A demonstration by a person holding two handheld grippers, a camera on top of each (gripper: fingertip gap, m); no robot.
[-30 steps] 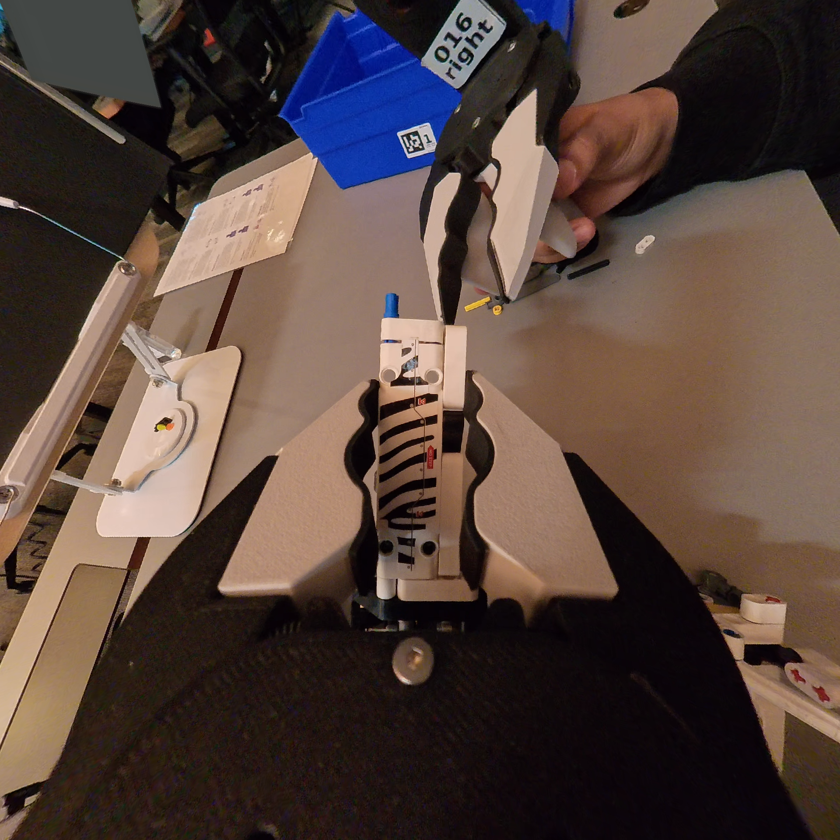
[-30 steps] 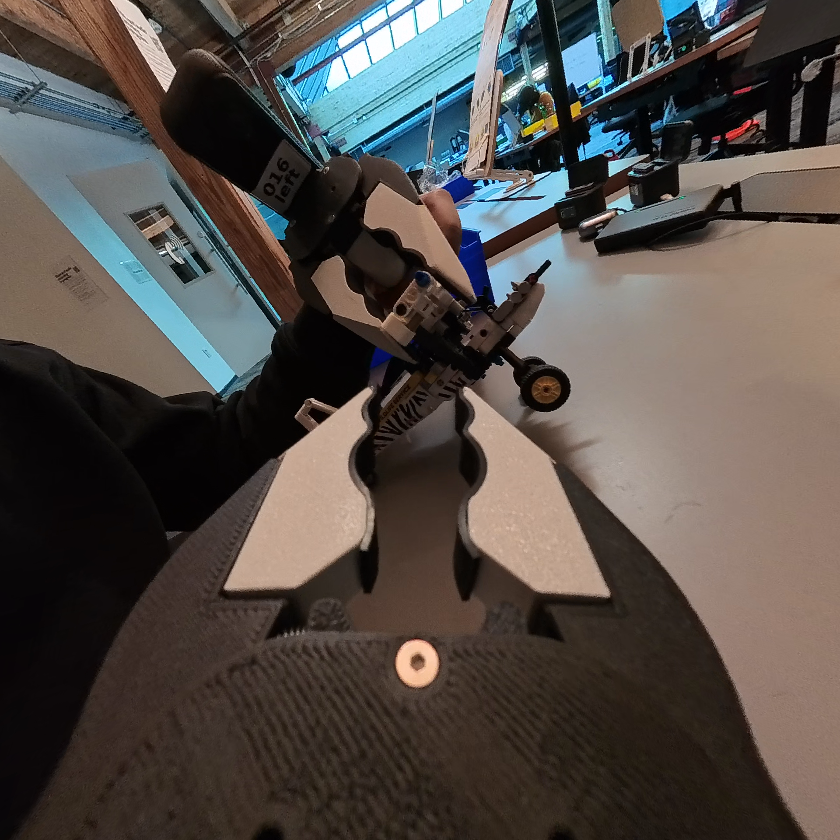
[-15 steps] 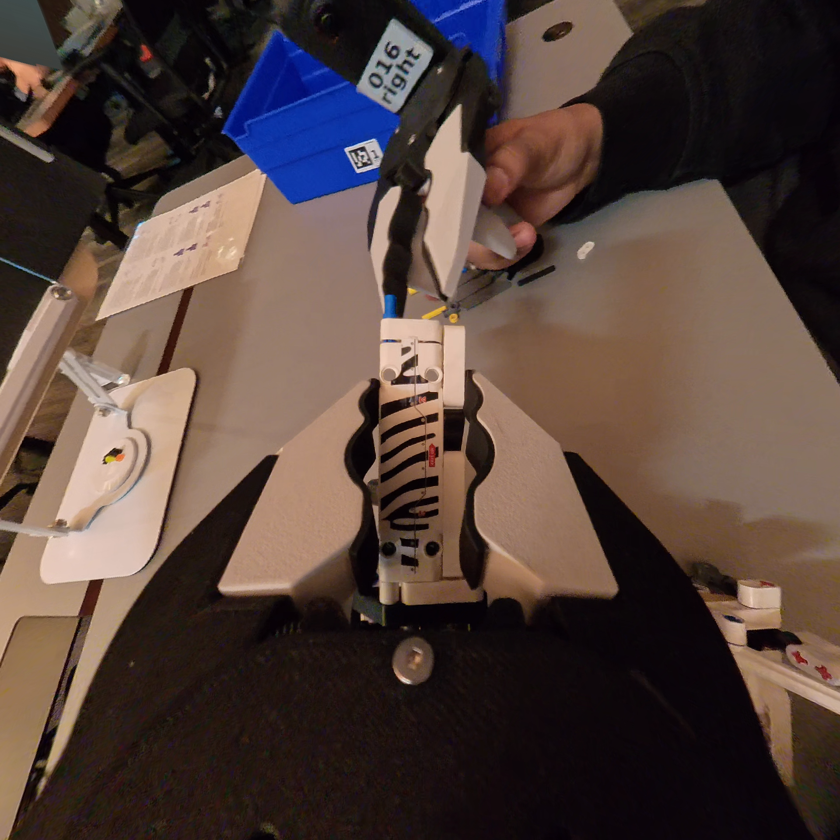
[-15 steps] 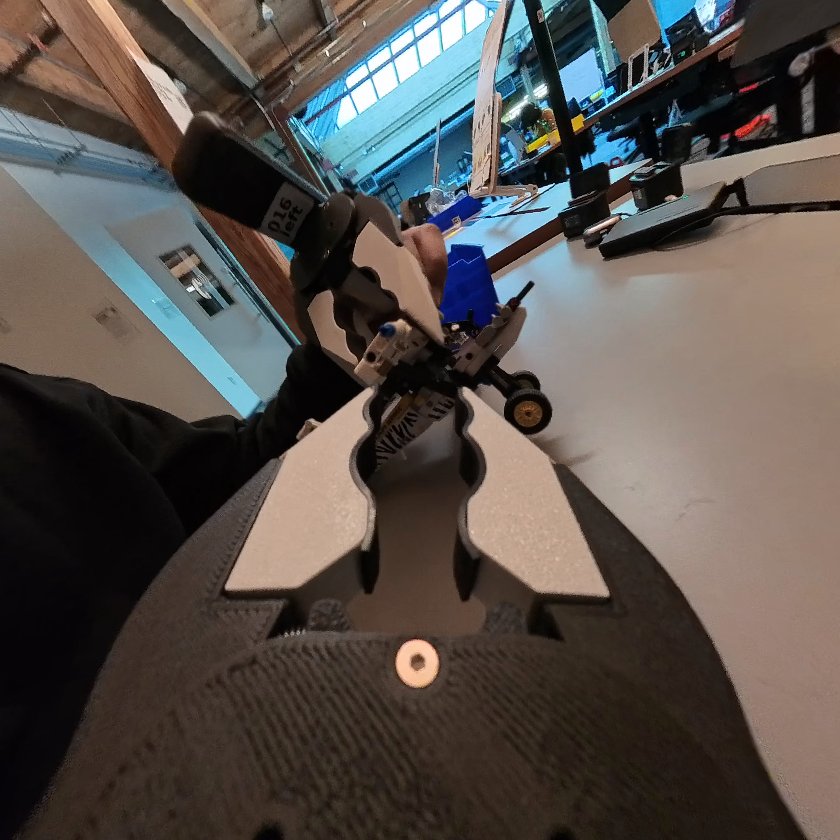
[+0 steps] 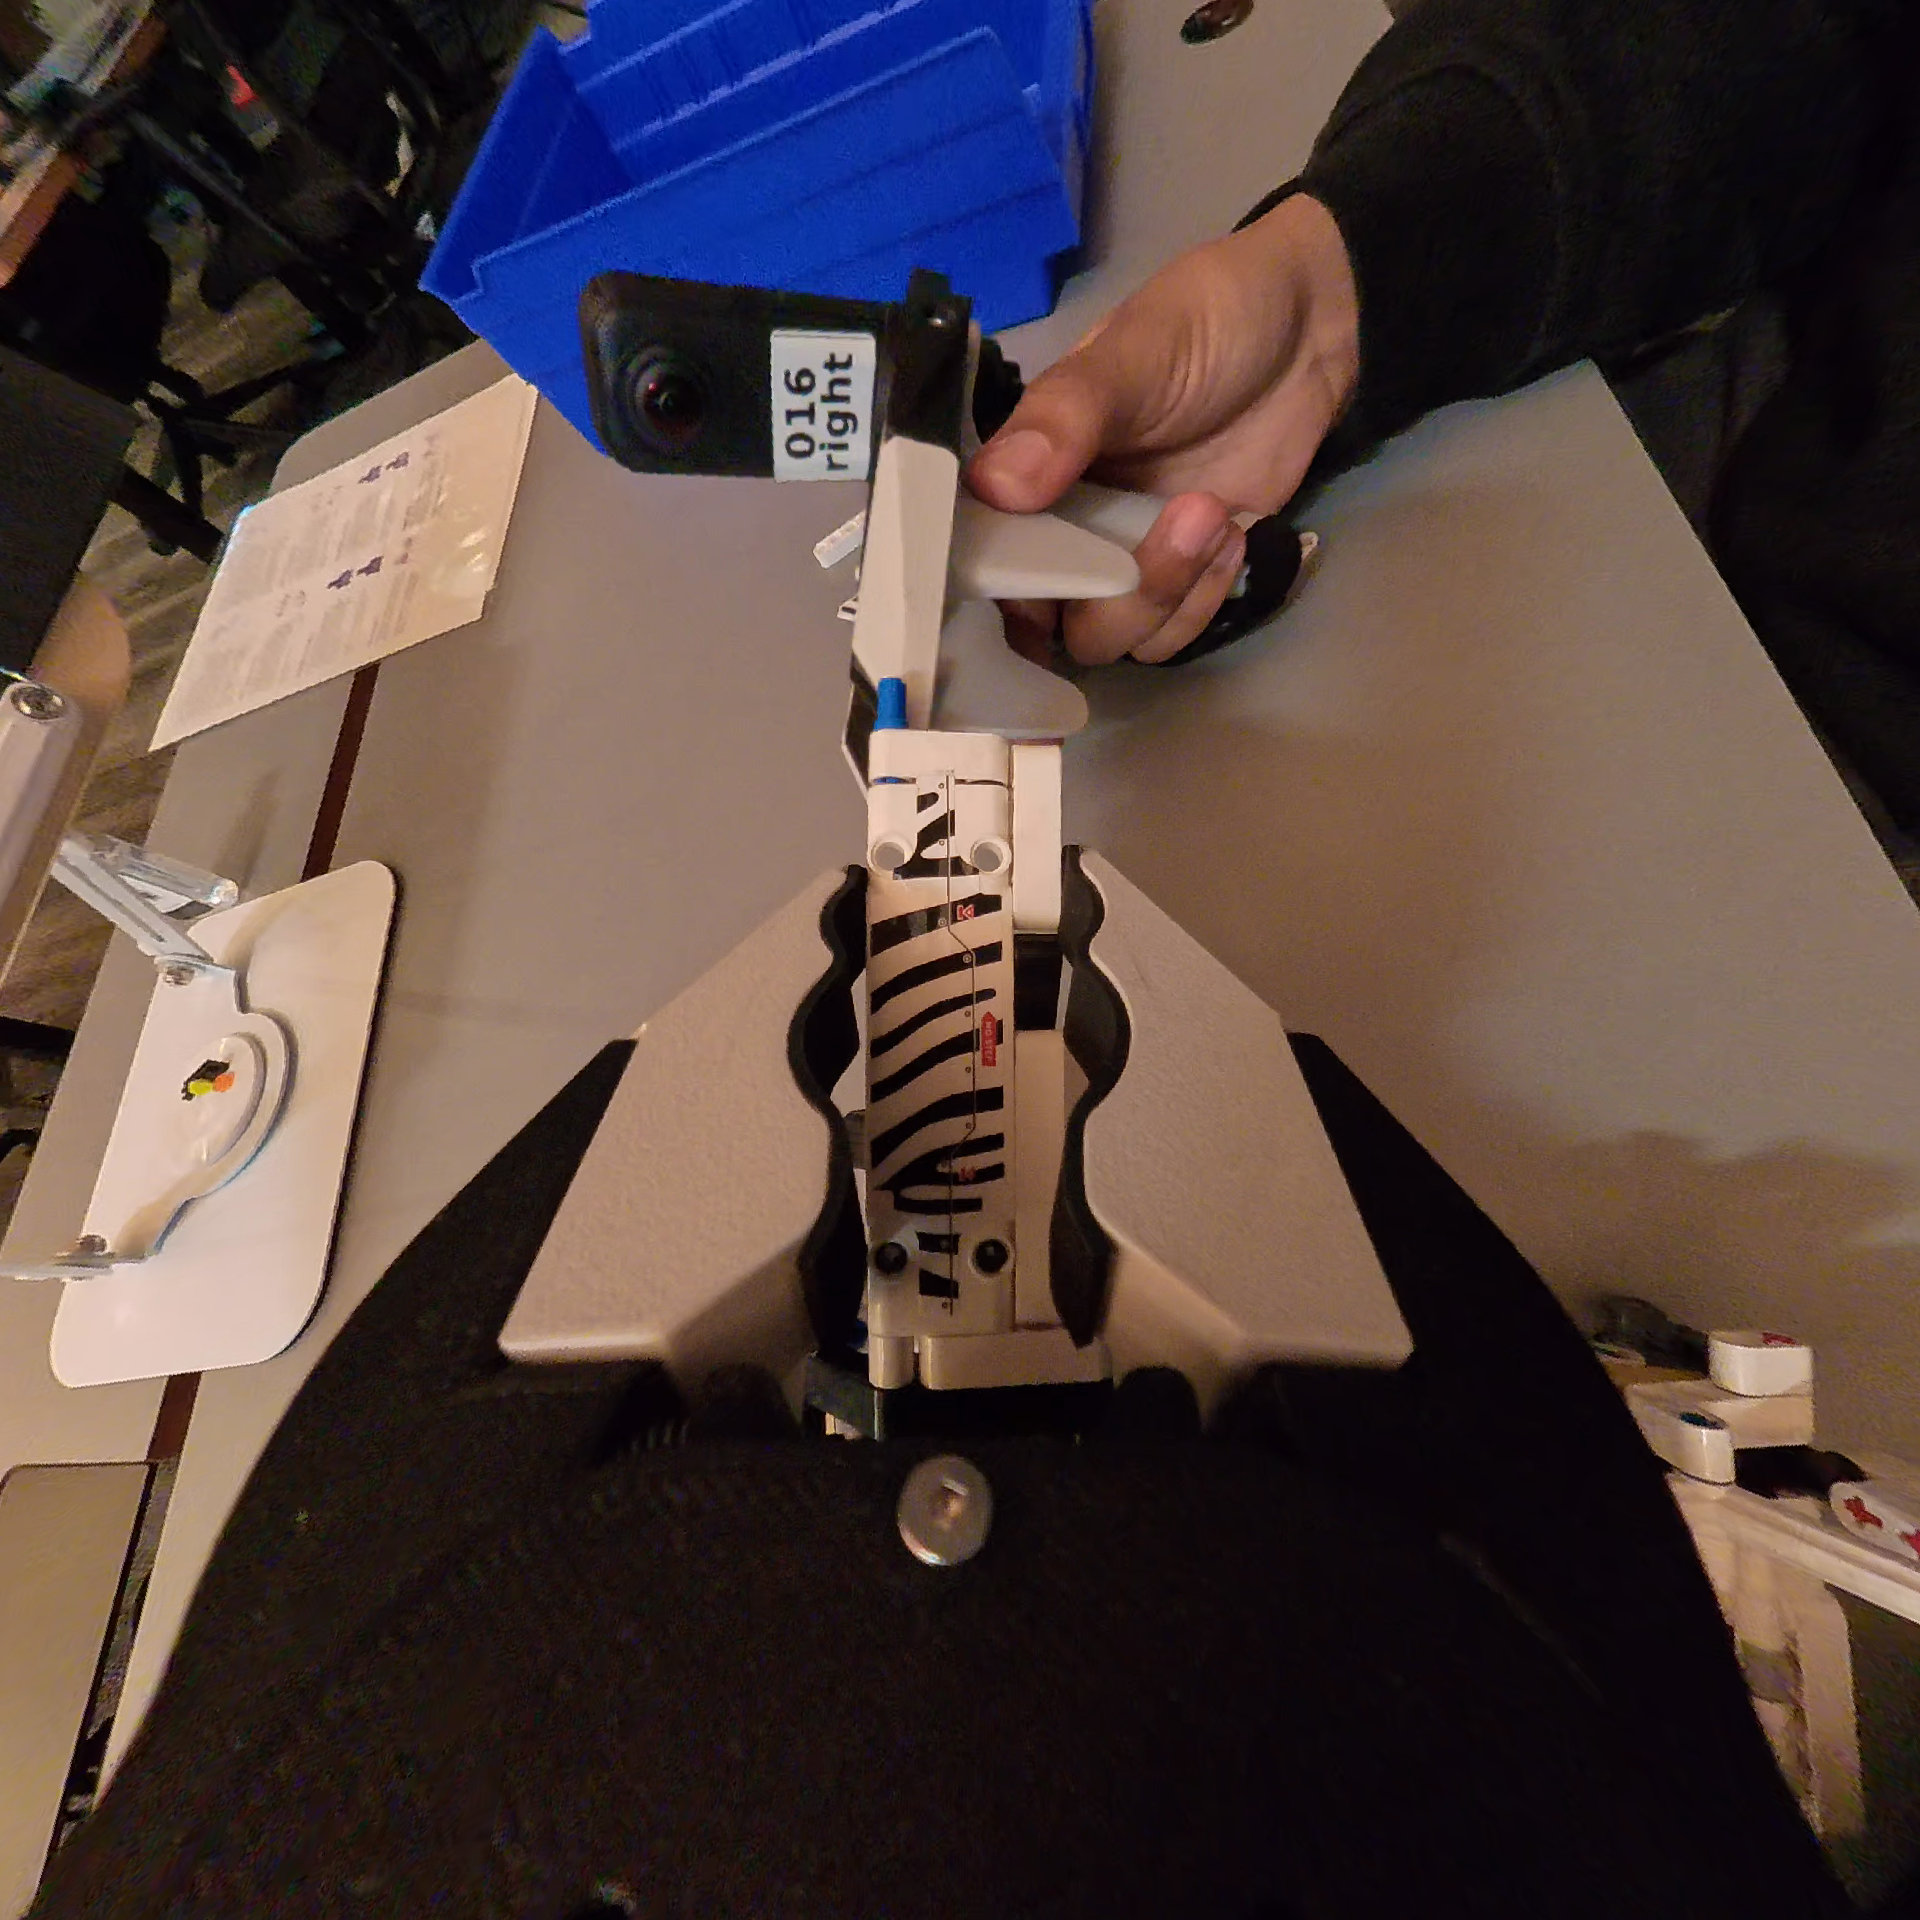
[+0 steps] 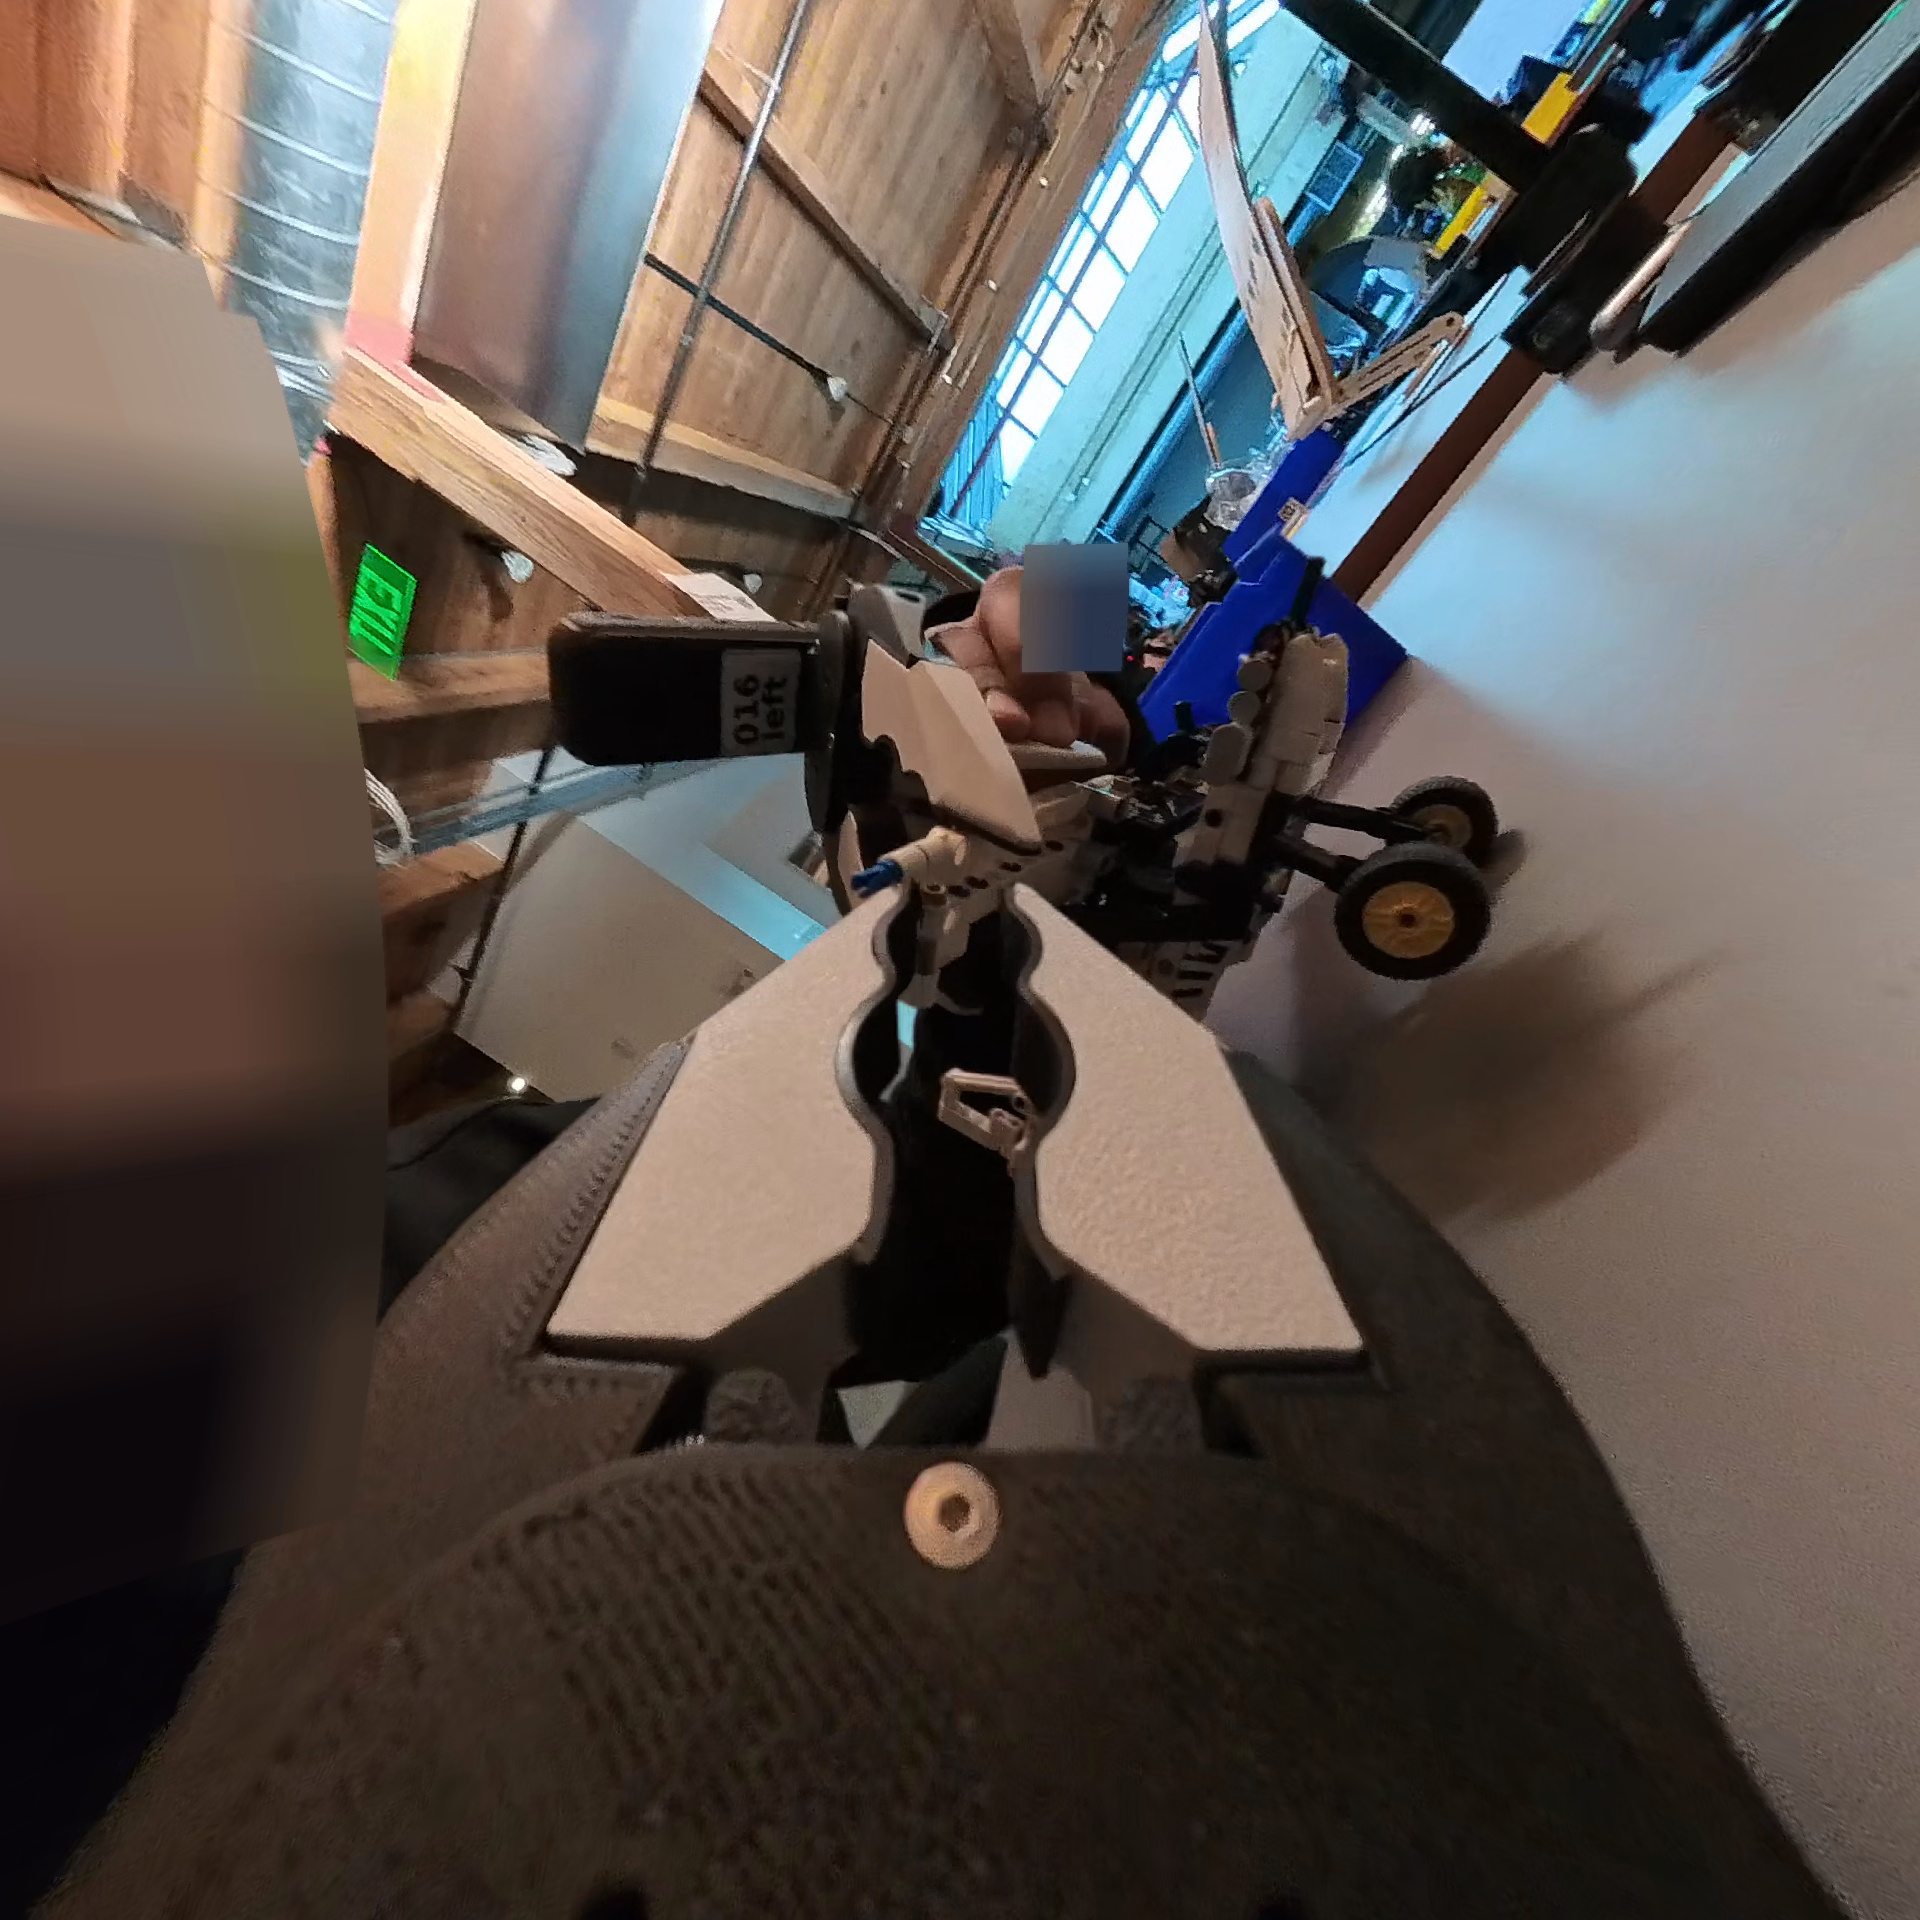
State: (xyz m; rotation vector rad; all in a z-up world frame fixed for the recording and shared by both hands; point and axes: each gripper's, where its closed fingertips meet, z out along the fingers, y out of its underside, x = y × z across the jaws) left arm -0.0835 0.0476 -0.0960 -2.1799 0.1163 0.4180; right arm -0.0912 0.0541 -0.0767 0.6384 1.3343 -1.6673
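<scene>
Between the left gripper's (image 5: pixel 961 883) pads sits the clamped zebra-striped brick model (image 5: pixel 940 1039); right gripper (image 6: pixel 951 914) pinches its white end piece (image 6: pixel 935 883).

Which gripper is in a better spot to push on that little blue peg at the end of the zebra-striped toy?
Probably the right gripper: its fingers are right beside the blue peg. The left gripper is busy clamping the zebra-striped toy.
</scene>
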